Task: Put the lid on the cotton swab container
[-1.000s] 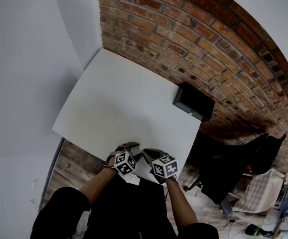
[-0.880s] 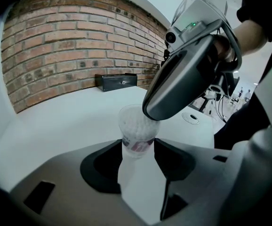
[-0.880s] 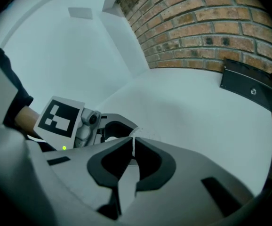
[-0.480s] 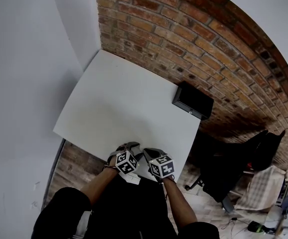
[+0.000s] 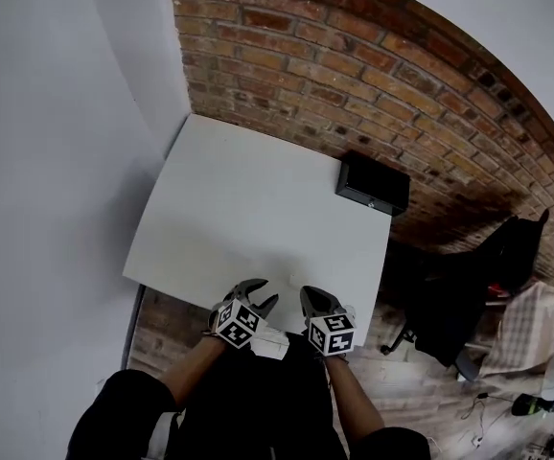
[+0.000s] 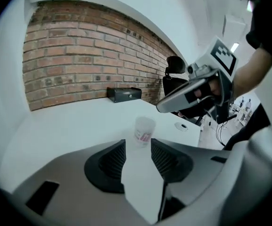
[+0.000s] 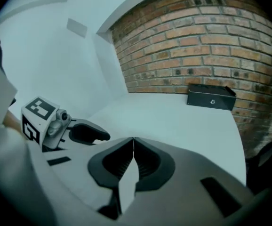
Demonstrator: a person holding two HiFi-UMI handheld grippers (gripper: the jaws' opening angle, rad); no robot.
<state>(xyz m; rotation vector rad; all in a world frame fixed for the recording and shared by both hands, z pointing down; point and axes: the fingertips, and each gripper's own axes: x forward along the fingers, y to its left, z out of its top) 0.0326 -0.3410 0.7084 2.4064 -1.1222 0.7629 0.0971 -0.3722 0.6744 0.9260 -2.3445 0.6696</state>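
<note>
A small clear cotton swab container (image 6: 144, 130) with a pink label stands upright on the white table (image 5: 258, 209). It sits just ahead of my left gripper (image 6: 138, 141), in line with the gap between the jaws. Those jaws are closing and the pads are not pressing on it. At the table's near edge my left gripper (image 5: 255, 302) and right gripper (image 5: 313, 300) stand side by side. The right gripper (image 7: 133, 139) is shut with nothing showing between its jaws; it hovers to the container's right (image 6: 162, 107). I cannot pick out a lid with certainty.
A black box (image 5: 373, 184) rests at the table's back right against the brick wall (image 5: 354, 56). A small round flat thing (image 6: 181, 126) lies on the table right of the container. A white wall runs along the left. A dark chair (image 5: 469, 295) stands beyond the table's right edge.
The two grippers, close together before, now stand further apart, with the right one shifted right. The head view has swung slightly.
</note>
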